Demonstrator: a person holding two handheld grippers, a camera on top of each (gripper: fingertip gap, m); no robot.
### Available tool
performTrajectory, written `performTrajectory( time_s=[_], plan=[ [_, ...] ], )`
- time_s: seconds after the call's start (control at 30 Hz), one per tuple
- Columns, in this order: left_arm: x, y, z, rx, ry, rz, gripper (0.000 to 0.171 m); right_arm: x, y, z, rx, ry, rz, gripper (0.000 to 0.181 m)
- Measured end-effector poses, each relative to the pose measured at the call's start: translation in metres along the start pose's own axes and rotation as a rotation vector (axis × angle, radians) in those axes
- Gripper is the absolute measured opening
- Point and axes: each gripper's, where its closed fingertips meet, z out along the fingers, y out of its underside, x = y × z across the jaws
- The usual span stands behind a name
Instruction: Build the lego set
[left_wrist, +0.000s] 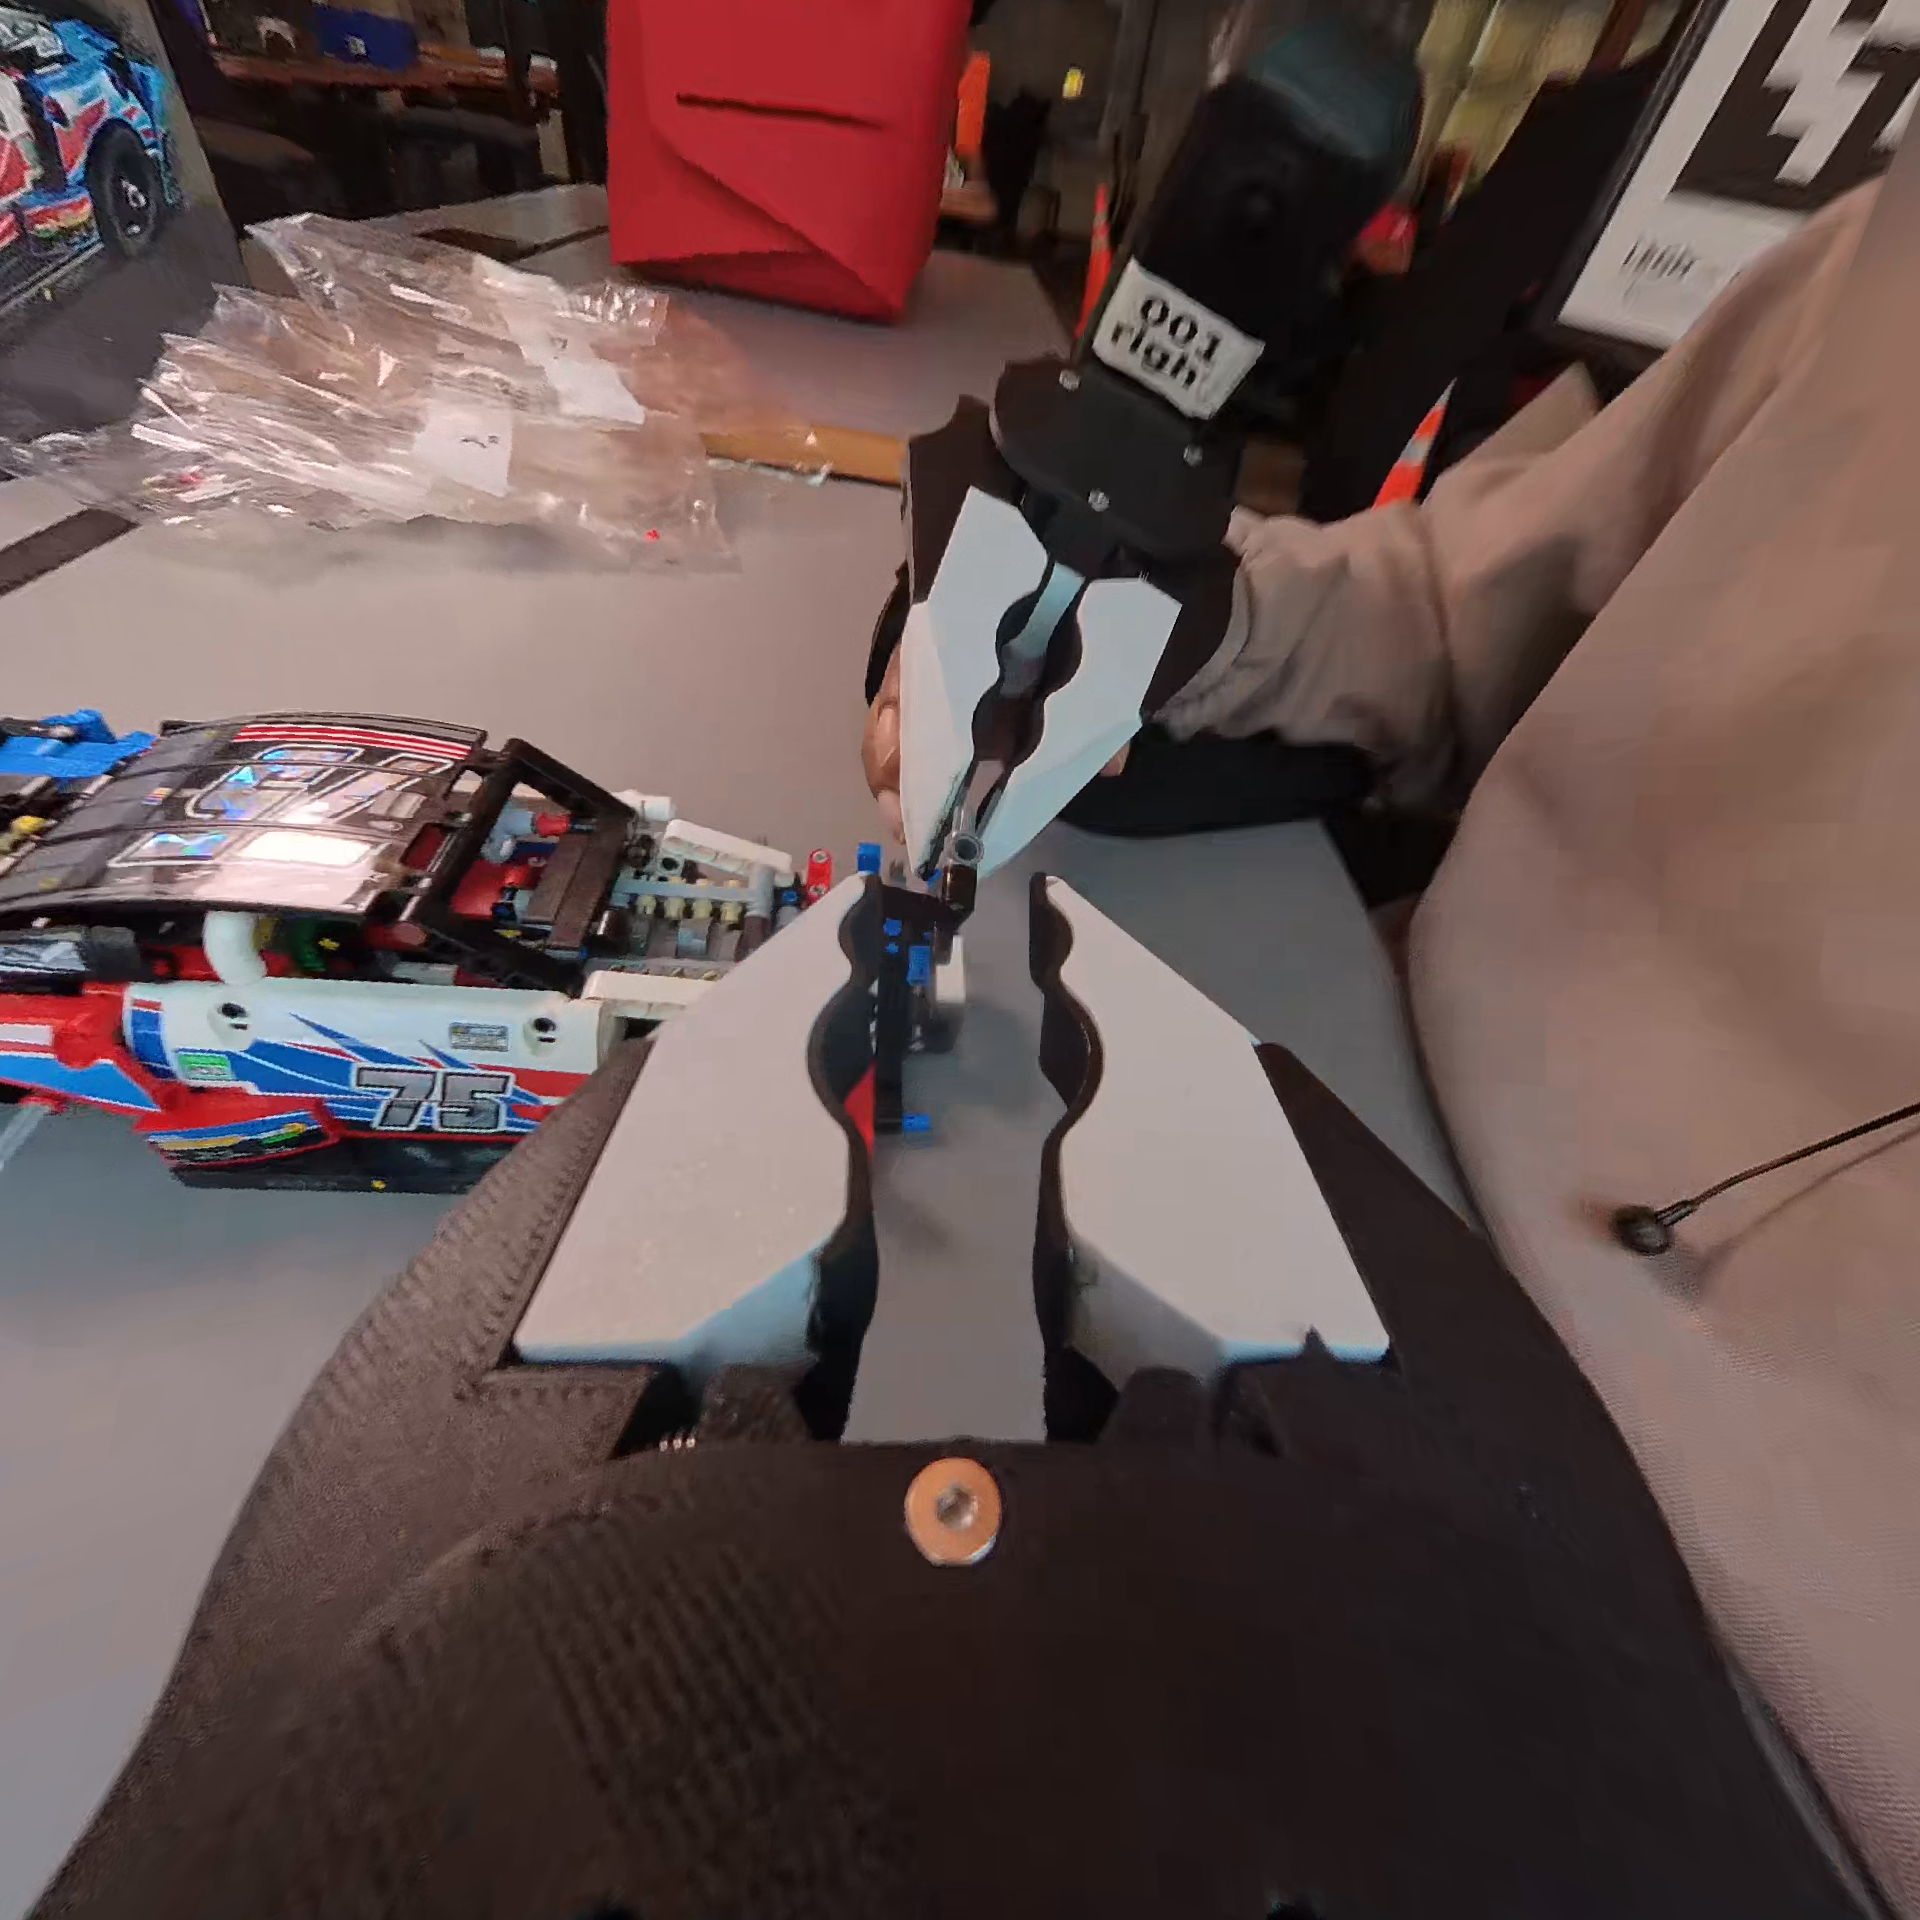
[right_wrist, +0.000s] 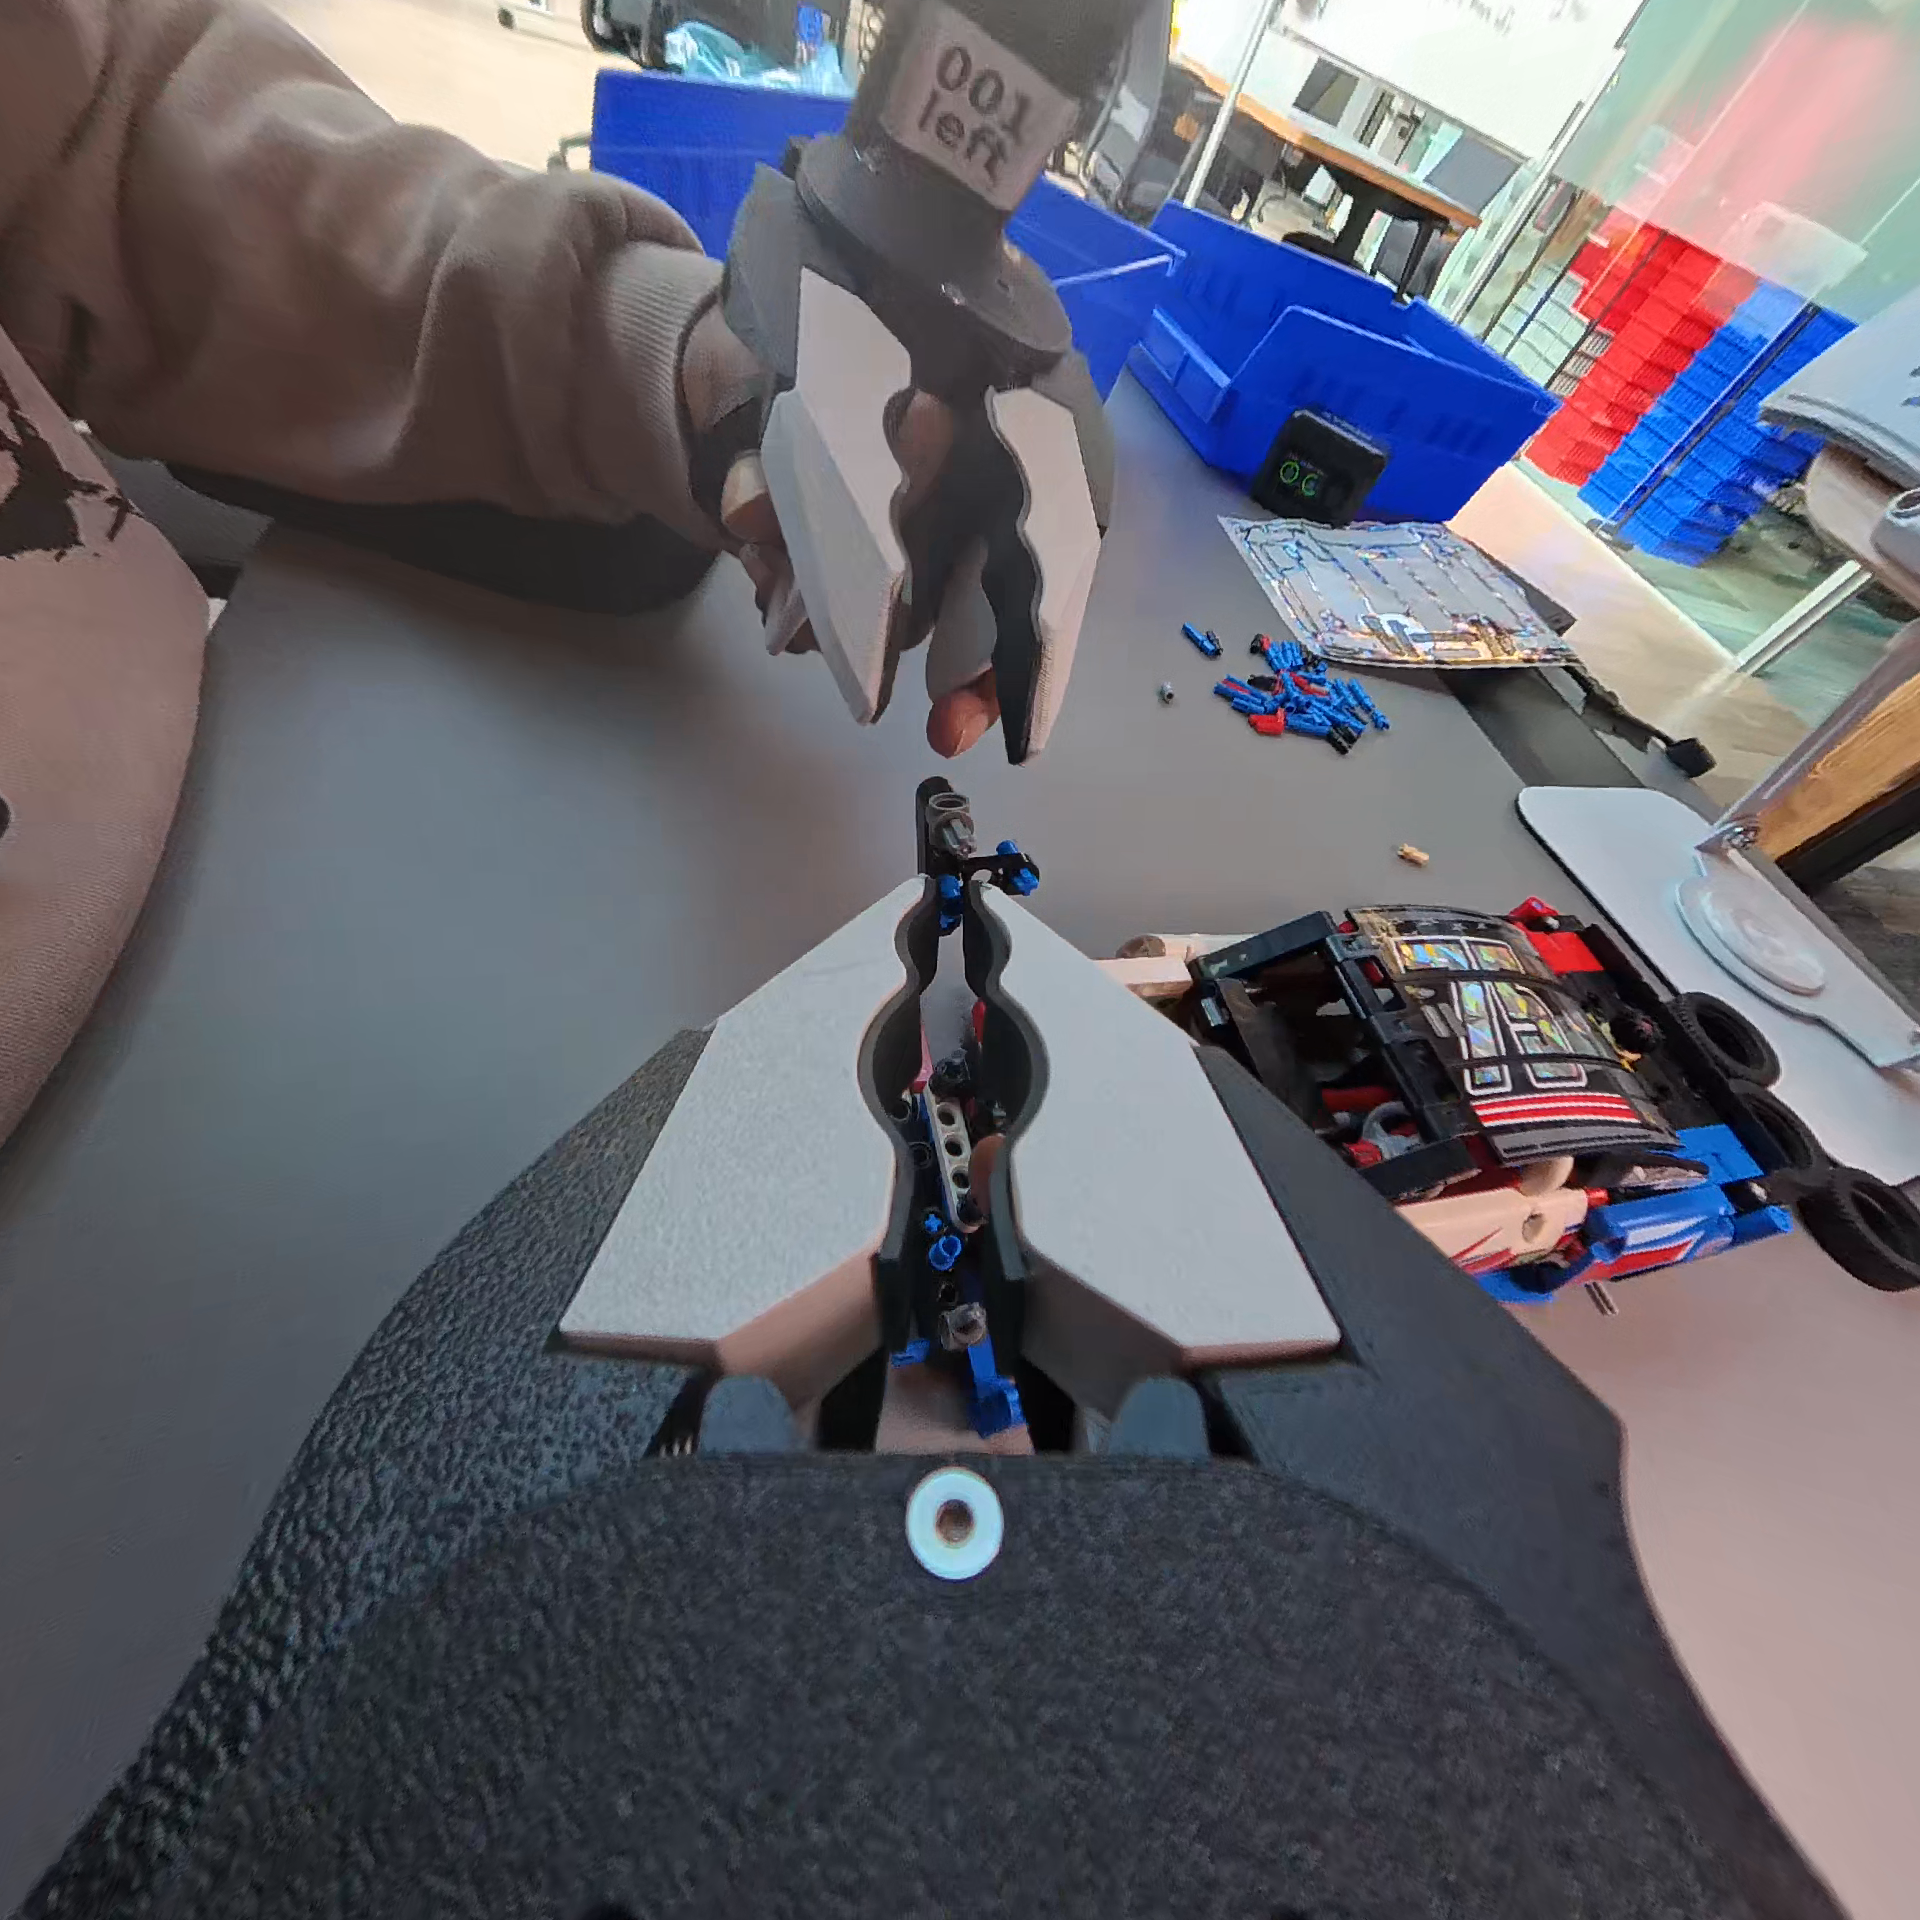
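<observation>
A black Lego sub-assembly with blue pins (right_wrist: 951, 842) is clamped between the pads of my right gripper (right_wrist: 956, 904), which is shut on it; its top end sticks out past the fingertips. In the left wrist view the same sub-assembly (left_wrist: 904, 997) hangs below my right gripper (left_wrist: 956, 842), which comes in from above. My left gripper (left_wrist: 954, 883) is open, its fingers on either side of the piece without gripping it. It also shows in the right wrist view (right_wrist: 945, 738), open, just beyond the piece. The partly built red, white and blue Lego car (left_wrist: 312, 966) (right_wrist: 1507, 1091) lies on the grey table.
Empty clear plastic bags (left_wrist: 416, 395) and a red box (left_wrist: 779, 156) lie at the far side. A pile of blue and black pins (right_wrist: 1299, 696), a sticker sheet (right_wrist: 1392, 592), blue bins (right_wrist: 1330, 364) and loose black tyres (right_wrist: 1860, 1226) are around the car. Both grippers' tips are close together, under 4 cm apart.
</observation>
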Motion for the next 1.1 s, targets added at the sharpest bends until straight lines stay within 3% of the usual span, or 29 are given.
performTrajectory(
  time_s=[0.1, 0.17, 0.23, 0.4, 0.47, 0.97, 1.1],
  plan=[
    [-0.001, 0.019, 0.011, -0.152, -0.080, 0.124, 0.014, -0.003, 0.005, 0.005, -0.040, -0.006, 0.003, 0.001],
    [-0.003, 0.024, 0.013, -0.180, -0.102, 0.136, 0.006, -0.006, 0.006, 0.008, -0.054, -0.014, -0.001, 0.001],
    [-0.001, 0.019, 0.011, -0.137, -0.070, 0.104, 0.006, -0.007, 0.003, 0.007, -0.032, -0.020, 0.012, 0.001],
    [0.013, -0.018, 0.003, 0.176, 0.078, -0.016, 0.006, 0.000, -0.031, -0.009, 0.193, -0.031, 0.105, 0.008],
    [0.013, -0.021, 0.004, 0.218, 0.096, -0.046, 0.006, 0.002, -0.034, -0.012, 0.212, -0.031, 0.122, 0.011],
    [0.006, -0.017, 0.003, 0.226, 0.079, -0.054, 0.006, 0.007, -0.032, -0.019, 0.229, -0.073, 0.223, 0.000],
    [0.008, -0.024, -0.001, 0.273, 0.102, -0.068, 0.006, 0.014, -0.032, -0.022, 0.233, -0.054, 0.242, 0.024]
  ],
)
